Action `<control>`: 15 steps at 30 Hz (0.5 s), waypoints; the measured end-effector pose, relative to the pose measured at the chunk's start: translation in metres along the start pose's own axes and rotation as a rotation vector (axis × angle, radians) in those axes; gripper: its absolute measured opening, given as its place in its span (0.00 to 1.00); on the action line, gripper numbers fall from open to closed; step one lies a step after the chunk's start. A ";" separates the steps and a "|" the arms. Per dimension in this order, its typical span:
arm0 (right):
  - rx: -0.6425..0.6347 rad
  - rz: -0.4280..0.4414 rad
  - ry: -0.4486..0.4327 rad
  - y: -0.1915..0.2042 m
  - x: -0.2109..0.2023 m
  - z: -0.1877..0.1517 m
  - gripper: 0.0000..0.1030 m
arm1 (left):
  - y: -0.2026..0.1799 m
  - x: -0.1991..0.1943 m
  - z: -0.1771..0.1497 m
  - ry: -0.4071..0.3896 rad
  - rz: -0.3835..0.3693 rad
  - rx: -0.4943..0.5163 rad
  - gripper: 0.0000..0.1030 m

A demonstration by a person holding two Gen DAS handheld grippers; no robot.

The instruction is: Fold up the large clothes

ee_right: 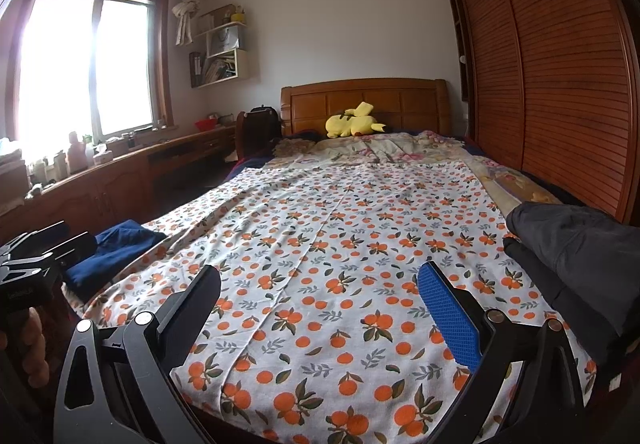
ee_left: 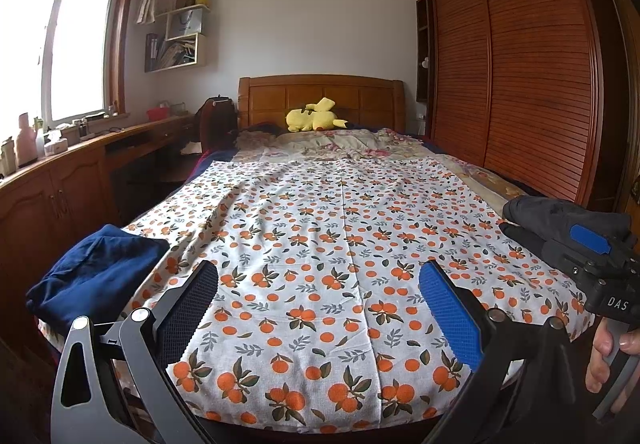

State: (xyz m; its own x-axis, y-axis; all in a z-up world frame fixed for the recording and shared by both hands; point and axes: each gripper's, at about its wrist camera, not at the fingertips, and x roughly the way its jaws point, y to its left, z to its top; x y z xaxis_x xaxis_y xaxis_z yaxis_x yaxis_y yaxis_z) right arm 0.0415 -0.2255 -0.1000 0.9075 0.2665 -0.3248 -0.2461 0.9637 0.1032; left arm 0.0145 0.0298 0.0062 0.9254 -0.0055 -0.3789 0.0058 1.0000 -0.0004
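On the side of my right gripper (ee_left: 576, 248), seen from the left camera, I can read the white letters "DAS". Other writing, like on the white bag on the wall shelf (ee_left: 184, 24), is too small to read. Both my grippers hang low over the near end of the bed (ee_right: 320, 244), pointing toward the wooden headboard (ee_left: 320, 94). My left gripper (ee_left: 318, 286) has its fingers spread wide, with nothing between them but the sheet with oranges on it (ee_left: 320, 228) far below. My right gripper, in its own camera (ee_right: 318, 288), is spread wide the same way and holds nothing. My right hand (ee_left: 608, 356) wraps around the gray handle at the right edge of the left view. My left hand (ee_right: 34, 348) shows dimly at the left edge of the right view. A folded blue garment (ee_left: 96, 272) lies on the left corner of the bed, near my left gripper. A dark gray garment (ee_right: 576, 244) lies bunched on the right edge of the bed, just beside my right gripper. A yellow plush toy (ee_left: 314, 116) rests up by the headboard, well apart from me. A brown wardrobe (ee_left: 520, 64) stands along the right side, and a bright window (ee_right: 80, 64) is on the left.
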 end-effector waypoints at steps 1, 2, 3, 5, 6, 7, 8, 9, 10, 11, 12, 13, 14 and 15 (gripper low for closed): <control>0.000 -0.001 0.001 0.000 0.000 0.000 0.93 | 0.000 0.000 0.000 0.000 -0.001 0.000 0.98; 0.001 -0.001 0.001 0.000 0.000 -0.001 0.93 | 0.000 0.000 0.000 0.000 -0.001 0.000 0.98; 0.002 -0.001 0.001 0.000 0.000 -0.001 0.93 | 0.000 0.000 0.000 0.000 -0.001 0.000 0.98; 0.001 -0.003 0.001 0.000 -0.001 -0.001 0.93 | -0.001 0.000 0.000 -0.001 0.000 0.001 0.98; 0.002 -0.002 0.001 -0.001 0.000 -0.001 0.93 | -0.001 0.000 0.000 -0.001 0.000 0.001 0.98; 0.001 -0.002 0.000 -0.001 0.000 -0.001 0.93 | -0.001 0.000 0.000 -0.002 0.000 0.002 0.98; 0.001 -0.003 -0.002 -0.001 -0.001 -0.001 0.93 | -0.003 -0.002 0.000 -0.003 -0.001 0.004 0.98; 0.002 -0.004 -0.002 -0.002 0.000 -0.001 0.93 | -0.003 -0.002 0.000 -0.004 -0.001 0.005 0.98; 0.002 -0.004 -0.003 -0.002 0.000 -0.001 0.93 | -0.004 -0.003 0.000 -0.006 -0.001 0.005 0.98; 0.002 -0.005 -0.002 -0.002 0.000 -0.001 0.93 | -0.004 -0.003 0.000 -0.009 -0.002 0.004 0.98; 0.002 -0.006 -0.002 -0.002 0.000 -0.001 0.93 | -0.005 -0.004 0.000 -0.010 -0.003 0.004 0.98; 0.002 -0.006 -0.003 -0.002 -0.001 -0.001 0.93 | -0.006 -0.004 0.000 -0.011 -0.002 0.005 0.98; 0.003 -0.005 -0.003 -0.002 -0.001 -0.001 0.93 | -0.006 -0.005 0.000 -0.013 -0.002 0.005 0.98; 0.003 -0.005 -0.003 -0.002 -0.001 -0.001 0.93 | -0.006 -0.005 0.000 -0.014 -0.003 0.005 0.98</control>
State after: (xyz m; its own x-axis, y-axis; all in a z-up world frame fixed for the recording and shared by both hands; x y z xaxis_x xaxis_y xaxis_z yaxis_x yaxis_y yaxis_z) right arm 0.0412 -0.2274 -0.1007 0.9094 0.2621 -0.3228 -0.2410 0.9649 0.1044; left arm 0.0094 0.0242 0.0079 0.9306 -0.0085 -0.3659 0.0105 0.9999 0.0032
